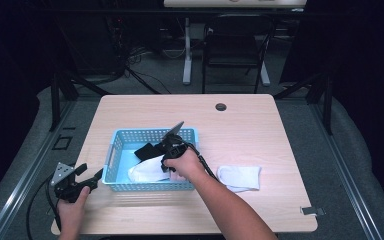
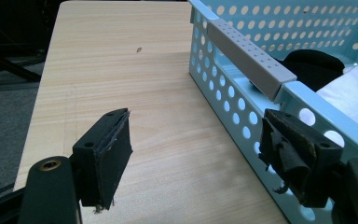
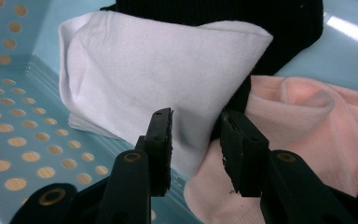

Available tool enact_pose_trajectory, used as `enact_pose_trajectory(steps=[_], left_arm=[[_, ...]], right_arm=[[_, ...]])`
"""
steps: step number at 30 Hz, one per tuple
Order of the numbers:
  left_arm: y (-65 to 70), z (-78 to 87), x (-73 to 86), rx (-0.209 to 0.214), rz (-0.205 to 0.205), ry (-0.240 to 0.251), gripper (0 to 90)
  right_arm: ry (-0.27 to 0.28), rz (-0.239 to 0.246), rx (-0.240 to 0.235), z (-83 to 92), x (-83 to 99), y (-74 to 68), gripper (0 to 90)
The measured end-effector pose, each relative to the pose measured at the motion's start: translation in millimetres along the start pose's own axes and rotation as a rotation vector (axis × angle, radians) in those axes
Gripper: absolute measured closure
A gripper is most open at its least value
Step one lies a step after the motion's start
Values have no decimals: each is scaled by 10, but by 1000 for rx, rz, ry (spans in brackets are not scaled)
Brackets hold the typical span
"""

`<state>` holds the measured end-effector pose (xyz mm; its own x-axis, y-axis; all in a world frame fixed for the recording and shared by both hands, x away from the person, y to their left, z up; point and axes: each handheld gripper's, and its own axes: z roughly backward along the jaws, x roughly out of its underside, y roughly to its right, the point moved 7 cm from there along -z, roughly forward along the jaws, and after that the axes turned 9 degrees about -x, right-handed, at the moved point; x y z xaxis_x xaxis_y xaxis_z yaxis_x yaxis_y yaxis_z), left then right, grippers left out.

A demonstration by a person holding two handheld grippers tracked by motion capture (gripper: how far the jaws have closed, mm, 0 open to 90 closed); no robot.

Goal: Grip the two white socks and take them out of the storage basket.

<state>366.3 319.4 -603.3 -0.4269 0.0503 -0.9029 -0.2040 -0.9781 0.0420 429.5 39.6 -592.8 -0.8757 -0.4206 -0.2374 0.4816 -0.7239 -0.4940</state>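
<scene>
Reaching into the blue basket (image 1: 114, 150), the right gripper (image 3: 193, 122) stands half open around the white sock's (image 3: 158, 70) edge, while the left gripper (image 2: 196, 140) gapes empty just outside it

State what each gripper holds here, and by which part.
The right gripper straddles the white sock's lower edge in the basket; whether it pinches it cannot be told. The left gripper is open and holds nothing.
</scene>
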Motion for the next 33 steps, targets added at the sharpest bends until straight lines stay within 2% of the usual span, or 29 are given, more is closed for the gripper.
enact_pose_trajectory(steps=[1, 3, 7, 11, 12, 14, 16, 19, 21, 23, 25, 33], left_arm=[[0, -1, 0, 0, 0, 0, 247], [1, -1, 1, 0, 0, 0, 247], [1, -1, 1, 0, 0, -1, 247], [3, -1, 0, 1, 0, 0, 247], [3, -2, 0, 1, 0, 0, 247], [3, -2, 0, 1, 0, 0, 247], [4, -3, 1, 1, -1, -1, 247], [4, -3, 1, 1, -1, -1, 247], [4, -3, 1, 1, -1, -1, 247], [4, -3, 0, 1, -1, -1, 247], [4, -4, 1, 0, -1, -1, 247], [7, -5, 2, -1, -4, -1, 247]], right_arm=[[-19, 9, -5, 7, 4, 10, 642], [-4, 4, -15, -9, 1, 2, 657], [24, 31, -44, 12, -17, -28, 669], [50, 55, -49, 42, -32, -57, 731], [54, 78, -45, 60, -31, -72, 774], [74, 76, -45, 55, -34, -91, 789], [69, 122, -32, 100, -29, -118, 835], [107, 138, -40, 148, -31, -173, 861], [129, 173, -47, 186, -29, -218, 863], [141, 237, -38, 234, -18, -270, 863], [173, 290, -4, 272, -8, -333, 866], [318, 493, 73, 459, 22, -602, 873]])
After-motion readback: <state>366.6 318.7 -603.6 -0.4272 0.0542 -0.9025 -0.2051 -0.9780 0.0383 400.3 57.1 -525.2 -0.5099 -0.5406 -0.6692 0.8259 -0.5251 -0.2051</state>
